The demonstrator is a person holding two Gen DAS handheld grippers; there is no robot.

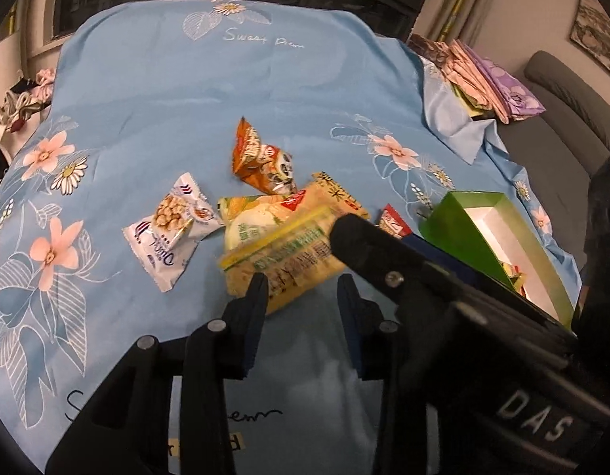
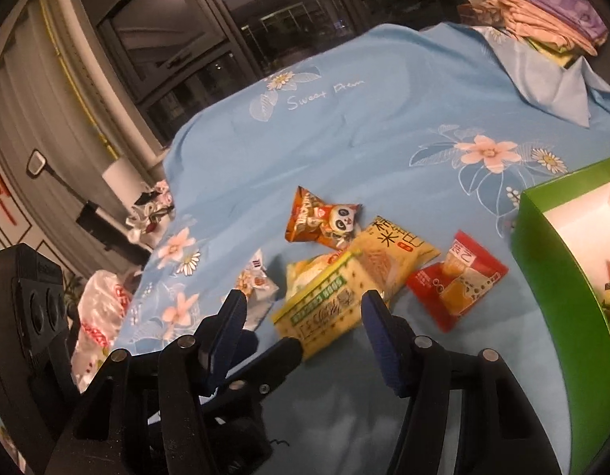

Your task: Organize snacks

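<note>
A yellow cracker packet (image 1: 285, 257) (image 2: 325, 304) lies on the blue flowered sheet (image 1: 186, 99). My left gripper (image 1: 303, 293) is shut on the packet's near end, a pad against each side; one of its fingers (image 2: 281, 352) shows at the packet's corner. My right gripper (image 2: 304, 297) hangs open over the same packet, its fingers well apart. Around it lie a white-blue pack (image 1: 170, 229), an orange panda pack (image 1: 265, 162) (image 2: 325, 221), a pale rice-cracker pack (image 2: 396, 245) and a red packet (image 2: 459, 281).
An open green box (image 1: 459, 233) (image 2: 542, 245) with a white inside stands at the right and holds a few small wrapped items. Folded cloths (image 1: 483, 75) are stacked at the far right corner. A grey chair (image 1: 562, 118) stands beyond the bed's right edge.
</note>
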